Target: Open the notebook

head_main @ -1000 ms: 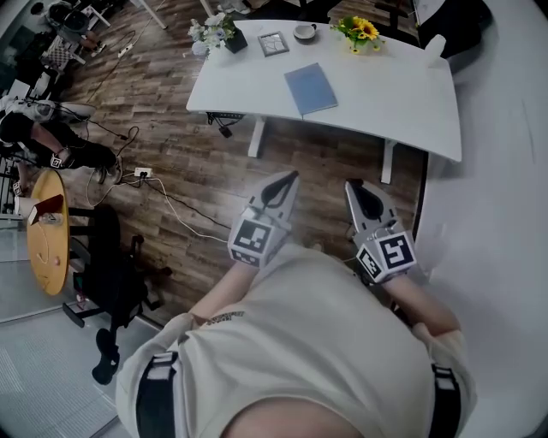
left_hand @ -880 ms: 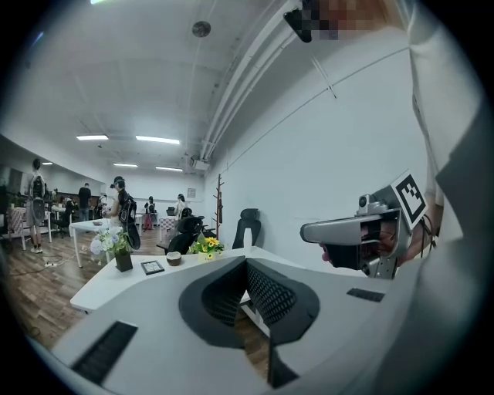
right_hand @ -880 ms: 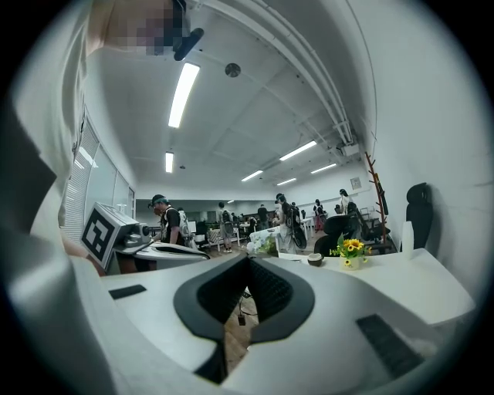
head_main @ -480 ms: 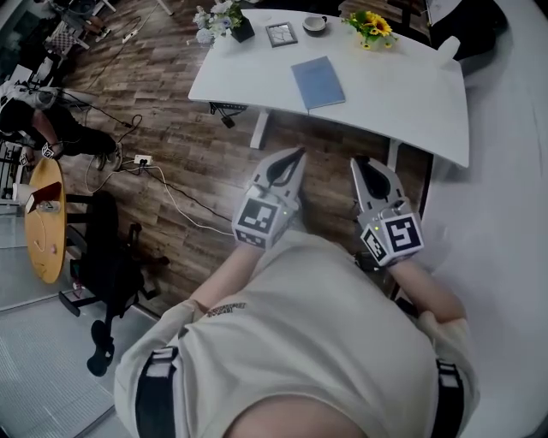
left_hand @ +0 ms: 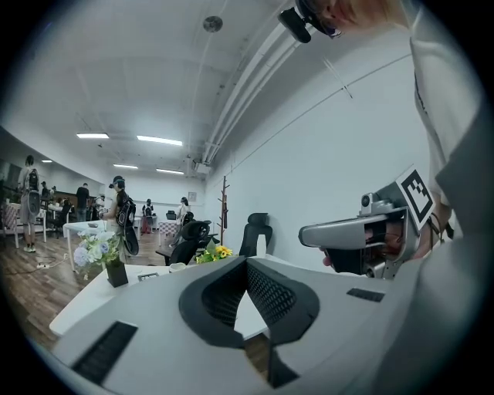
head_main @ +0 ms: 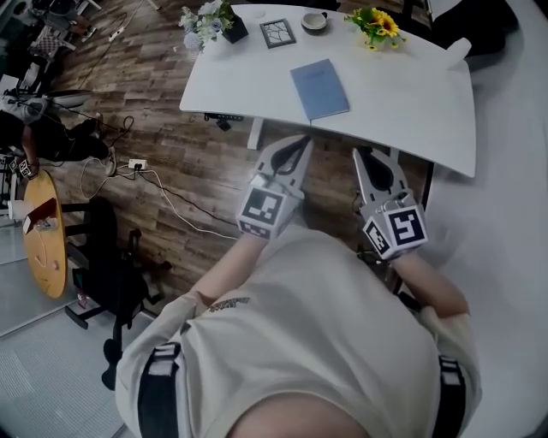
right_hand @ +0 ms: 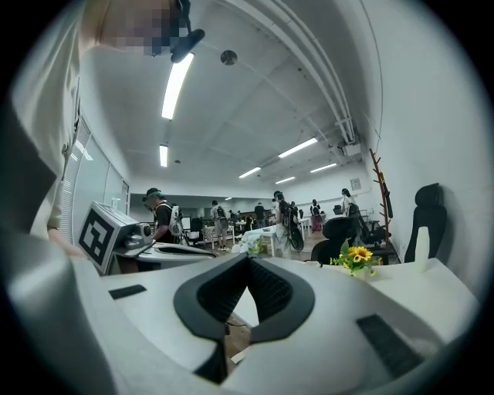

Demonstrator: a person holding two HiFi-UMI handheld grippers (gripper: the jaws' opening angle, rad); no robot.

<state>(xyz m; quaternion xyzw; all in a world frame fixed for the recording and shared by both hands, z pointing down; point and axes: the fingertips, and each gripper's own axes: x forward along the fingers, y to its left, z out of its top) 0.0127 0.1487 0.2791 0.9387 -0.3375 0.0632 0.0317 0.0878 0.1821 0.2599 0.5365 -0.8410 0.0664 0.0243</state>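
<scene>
I count one white table (head_main: 411,103) bearing one blue notebook (head_main: 319,88), with one picture frame (head_main: 278,32) at the notebook's eleven o'clock and one cup (head_main: 314,21) at twelve. There are two flower bunches, white flowers (head_main: 201,19) at ten and sunflowers (head_main: 377,24) at one. Two grippers show, the left gripper (head_main: 300,144) and the right gripper (head_main: 366,156), plus one round wooden table (head_main: 43,231) and one black chair (head_main: 111,265) at the person's nine.

Blue notebook (head_main: 319,88), white table (head_main: 411,94)

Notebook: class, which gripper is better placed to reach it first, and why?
Left, slightly. The left gripper points almost straight at the blue notebook; the right gripper sits further off, toward its right edge. Both are shut, empty and short of the table.
</scene>
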